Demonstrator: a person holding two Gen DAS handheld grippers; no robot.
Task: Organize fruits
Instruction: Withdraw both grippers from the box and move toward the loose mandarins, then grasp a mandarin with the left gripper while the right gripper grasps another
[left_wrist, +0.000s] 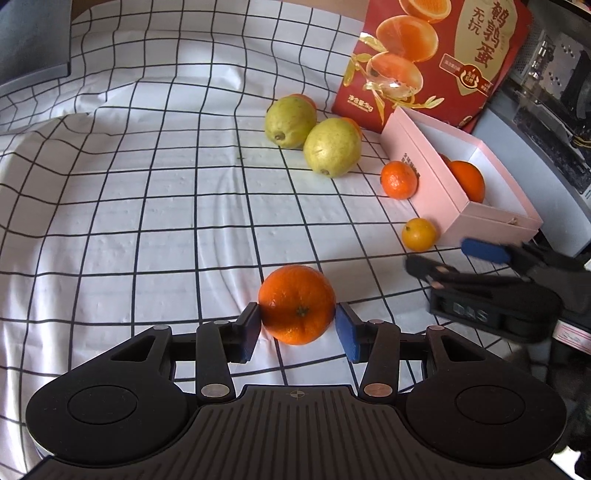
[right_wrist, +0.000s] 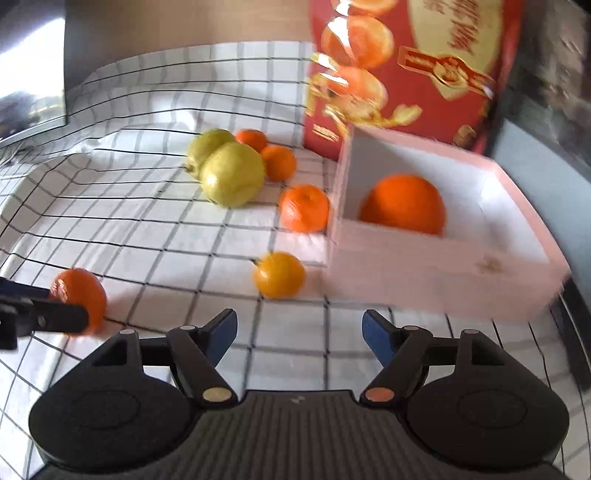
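Left gripper (left_wrist: 298, 322): our jaws are clenched on one orange (left_wrist: 297, 303), a blue pad pressed to each side; it sits low over the checked cloth (left_wrist: 147, 221) covering the table.
Right gripper (right_wrist: 299, 332): our jaws stand released with nothing between them, hanging over the cloth just short of the pink box (right_wrist: 424, 280); the right wrist view is motion-blurred.
Fruit nearest beyond the jaws: one small yellow-orange citrus (left_wrist: 419, 234) on the cloth, just beside the box's near corner.
Next out: one mandarin (left_wrist: 399, 180), resting against the box's long pink side.
Pink box: one, open-topped with a white inside, holding one large orange (left_wrist: 467, 181); from the left wrist view a sliver of orange shows behind it, and we cannot tell what that is.
Pears: two yellow-green pears (left_wrist: 312, 136), touching each other, further out on the cloth.
Behind the pears: two more small oranges (right_wrist: 266, 153), clearest from the right wrist view, close together.
Count of loose orange fruit on the cloth: four, beside the one we hold and the one in the box.
Farthest: one red printed carton (left_wrist: 436, 59), standing upright behind the pink box.
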